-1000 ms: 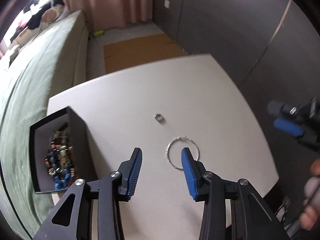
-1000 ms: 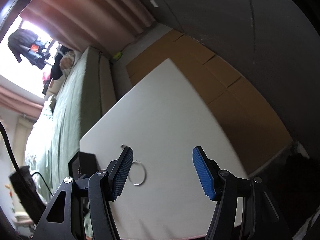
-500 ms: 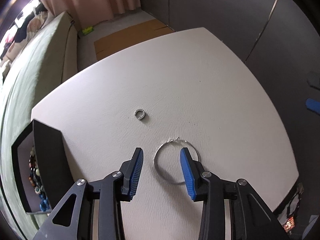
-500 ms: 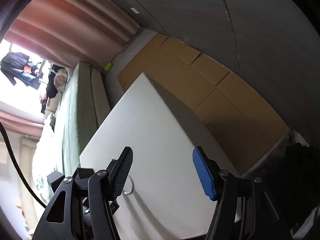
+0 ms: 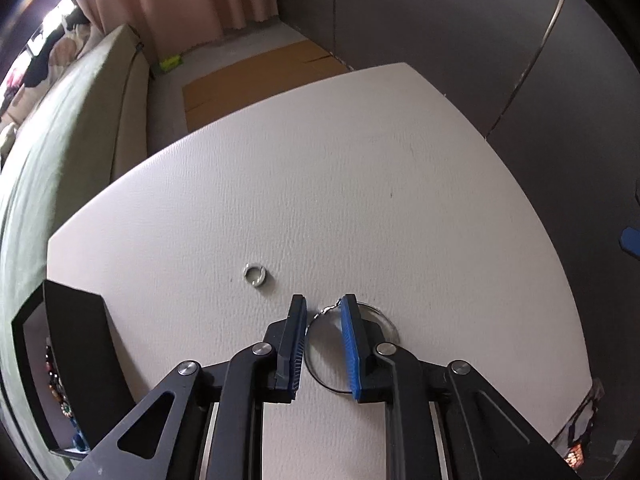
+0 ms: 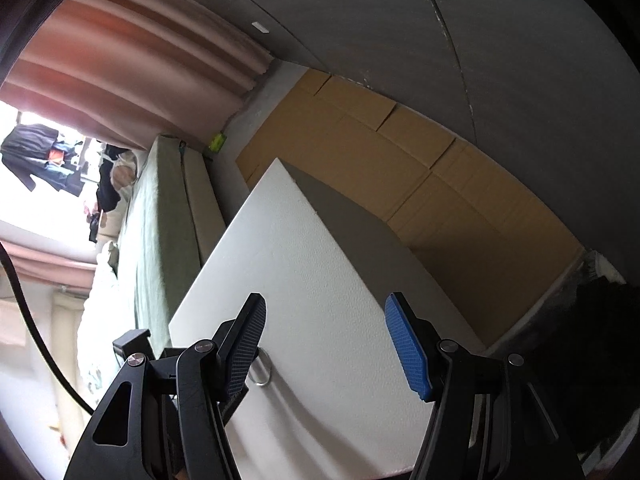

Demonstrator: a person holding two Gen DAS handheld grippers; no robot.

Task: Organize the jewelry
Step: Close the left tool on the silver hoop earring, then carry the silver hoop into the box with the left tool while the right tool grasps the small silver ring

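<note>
The wire hoop (image 5: 320,354) is lying flat on the white table (image 5: 360,184), its left arc sitting between your left gripper's (image 5: 323,346) narrowing pads, which have just been closing without visibly pinching it; your right gripper (image 6: 326,350) is gaping wide, holding nothing.

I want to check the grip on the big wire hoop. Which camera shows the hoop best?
The left wrist view. The hoop lies on the white table, and the left gripper, jaws just closing, straddles its left side. The right wrist view shows only a sliver of it beside its own finger.
</note>
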